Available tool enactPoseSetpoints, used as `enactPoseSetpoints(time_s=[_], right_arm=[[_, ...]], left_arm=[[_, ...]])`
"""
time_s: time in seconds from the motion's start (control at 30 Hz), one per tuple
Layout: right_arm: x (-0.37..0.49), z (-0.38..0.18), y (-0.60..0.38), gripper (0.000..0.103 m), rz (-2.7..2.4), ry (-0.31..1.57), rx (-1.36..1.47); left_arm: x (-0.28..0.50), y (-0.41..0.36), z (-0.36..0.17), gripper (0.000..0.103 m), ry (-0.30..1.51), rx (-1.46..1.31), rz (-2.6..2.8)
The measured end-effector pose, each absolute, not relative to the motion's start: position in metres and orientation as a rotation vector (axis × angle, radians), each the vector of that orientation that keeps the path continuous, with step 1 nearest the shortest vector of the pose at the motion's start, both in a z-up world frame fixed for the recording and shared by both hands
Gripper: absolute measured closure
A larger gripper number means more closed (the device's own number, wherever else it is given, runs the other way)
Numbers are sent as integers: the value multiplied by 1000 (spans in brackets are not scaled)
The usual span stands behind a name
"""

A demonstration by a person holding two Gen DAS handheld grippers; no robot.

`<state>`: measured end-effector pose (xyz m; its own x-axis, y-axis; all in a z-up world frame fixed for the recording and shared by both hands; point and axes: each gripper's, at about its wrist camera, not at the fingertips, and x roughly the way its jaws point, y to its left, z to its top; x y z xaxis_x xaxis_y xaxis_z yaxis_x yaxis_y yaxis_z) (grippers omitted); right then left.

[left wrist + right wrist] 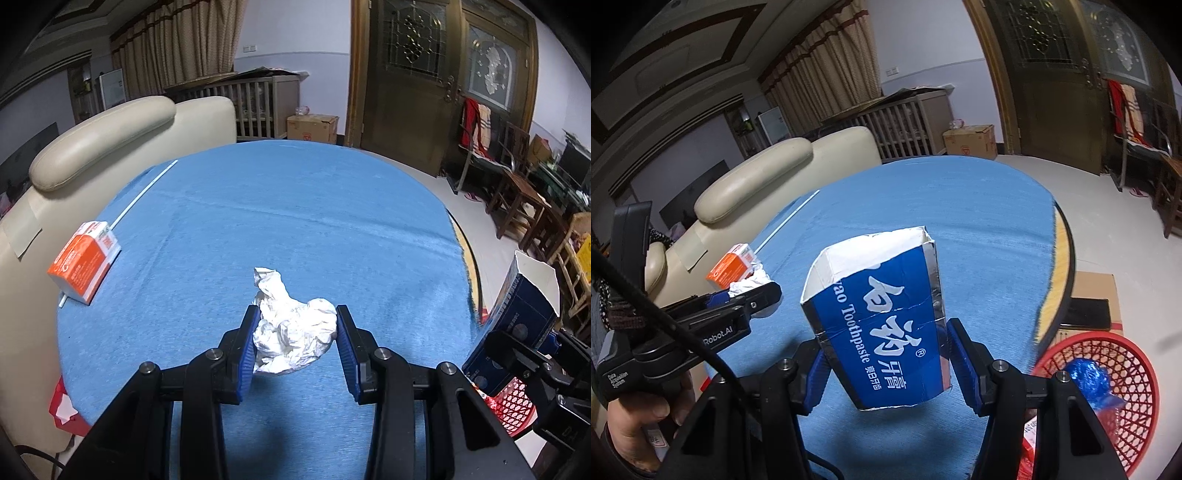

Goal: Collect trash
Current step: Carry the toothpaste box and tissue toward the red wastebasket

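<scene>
My left gripper point(295, 332) is shut on a crumpled white paper ball point(291, 332), held just above the blue tablecloth point(295, 221). It also shows at the left of the right wrist view point(753, 291), with the paper point(748, 282) at its tips. My right gripper point(886, 354) is shut on a torn blue toothpaste box point(882, 321), held up over the table's near right part. That box also shows at the right edge of the left wrist view point(517, 321). A red mesh basket point(1123, 354) sits low beside the table on the right, holding blue wrapping point(1087, 376).
An orange and white carton point(86, 260) lies at the table's left edge, next to a thin white stick point(144, 192). A cream sofa point(92, 144) stands behind the left side. Wooden chairs point(517, 192) stand at the right. A flat cardboard box point(1093, 295) lies on the floor by the basket.
</scene>
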<state>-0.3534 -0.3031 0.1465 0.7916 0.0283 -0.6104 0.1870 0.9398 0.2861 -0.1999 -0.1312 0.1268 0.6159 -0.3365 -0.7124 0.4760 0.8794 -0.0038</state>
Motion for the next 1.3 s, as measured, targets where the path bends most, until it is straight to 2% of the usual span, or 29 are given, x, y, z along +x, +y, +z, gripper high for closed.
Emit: enactPoseSetpoints(time_s=[0.6,1.3], right_arm=[[-423,140,-387,42,-255,605,457],[-482,114,-447,42,-400,621,557]], left_arm=[[-237,-215,128,61,772,308,-620],[-266,-271,116,61,806,391,-724]])
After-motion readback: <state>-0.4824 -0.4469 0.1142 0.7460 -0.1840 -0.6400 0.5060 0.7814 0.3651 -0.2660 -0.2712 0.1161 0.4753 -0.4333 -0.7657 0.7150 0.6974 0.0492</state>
